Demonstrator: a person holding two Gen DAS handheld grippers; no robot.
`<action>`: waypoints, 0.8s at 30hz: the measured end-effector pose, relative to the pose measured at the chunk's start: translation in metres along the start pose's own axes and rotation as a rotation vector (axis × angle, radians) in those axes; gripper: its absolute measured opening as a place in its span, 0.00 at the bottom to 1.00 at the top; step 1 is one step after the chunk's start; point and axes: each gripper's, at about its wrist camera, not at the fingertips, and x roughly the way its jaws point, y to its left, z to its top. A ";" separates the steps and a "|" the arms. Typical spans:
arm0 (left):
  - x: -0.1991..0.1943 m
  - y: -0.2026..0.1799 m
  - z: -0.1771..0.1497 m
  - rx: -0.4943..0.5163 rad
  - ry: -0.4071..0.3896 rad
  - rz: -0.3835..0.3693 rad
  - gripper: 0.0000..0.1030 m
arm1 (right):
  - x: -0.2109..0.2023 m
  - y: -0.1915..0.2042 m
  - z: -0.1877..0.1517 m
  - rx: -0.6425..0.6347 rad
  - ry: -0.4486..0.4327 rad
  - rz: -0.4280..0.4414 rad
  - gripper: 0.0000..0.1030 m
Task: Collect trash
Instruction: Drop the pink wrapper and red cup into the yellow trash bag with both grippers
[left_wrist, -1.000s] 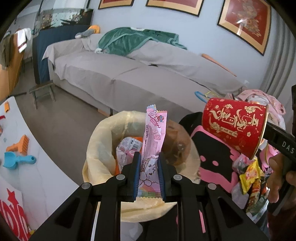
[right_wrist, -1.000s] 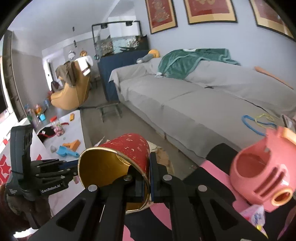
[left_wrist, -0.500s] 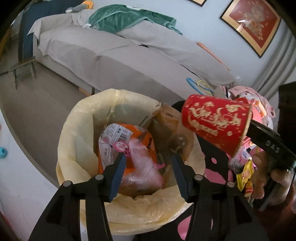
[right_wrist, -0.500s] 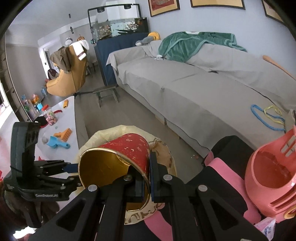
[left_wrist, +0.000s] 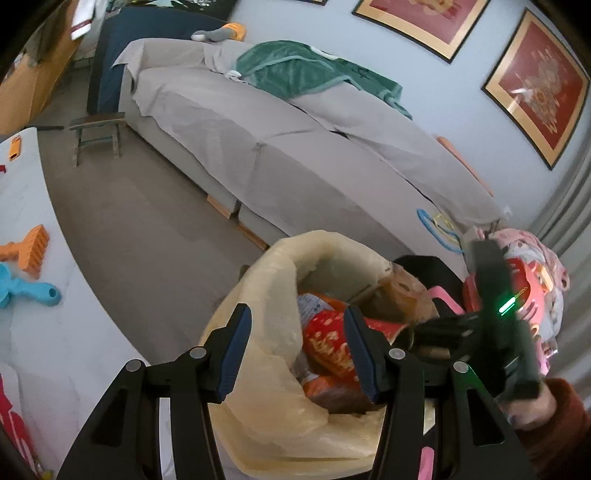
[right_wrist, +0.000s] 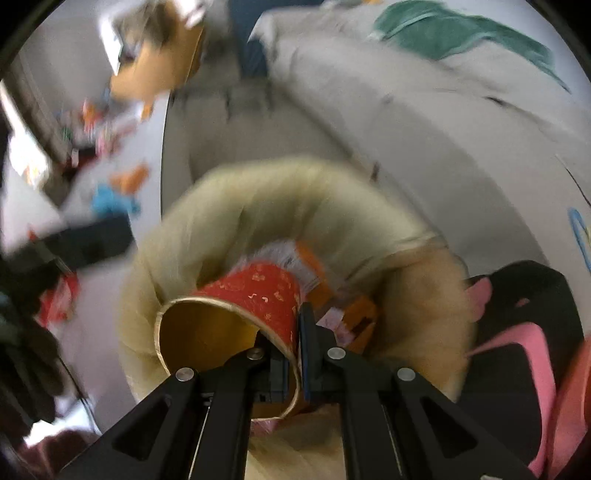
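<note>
A bin lined with a pale yellow bag (left_wrist: 269, 373) stands below both grippers; it also shows, blurred, in the right wrist view (right_wrist: 280, 199). My left gripper (left_wrist: 297, 350) is open and empty above the bag's near rim. My right gripper (right_wrist: 293, 347) is shut on the rim of a red paper cup (right_wrist: 255, 295) with gold print, held inside the bag's mouth. In the left wrist view the cup (left_wrist: 328, 343) lies among orange and white wrappers (left_wrist: 314, 302) in the bag, with the right gripper's black body to its right.
A grey sofa (left_wrist: 280, 147) with a green blanket (left_wrist: 303, 70) stands behind the bin. A white table (left_wrist: 40, 295) with orange and blue toys lies to the left. A black and pink chair (right_wrist: 517, 332) and a pile of pink things (left_wrist: 528, 266) are on the right.
The left gripper dropped the pink wrapper into the bag and opened, then pulled back. The right gripper moved the red cup down into the bag's mouth.
</note>
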 end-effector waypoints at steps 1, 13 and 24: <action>0.000 0.002 0.000 -0.002 -0.001 0.000 0.51 | 0.007 0.006 0.000 -0.025 0.030 0.000 0.05; -0.011 0.007 -0.003 -0.036 -0.031 -0.002 0.51 | -0.018 0.015 -0.018 -0.069 0.004 -0.020 0.22; -0.038 -0.018 -0.011 0.007 -0.060 -0.003 0.51 | -0.101 0.004 -0.053 0.071 -0.227 -0.039 0.26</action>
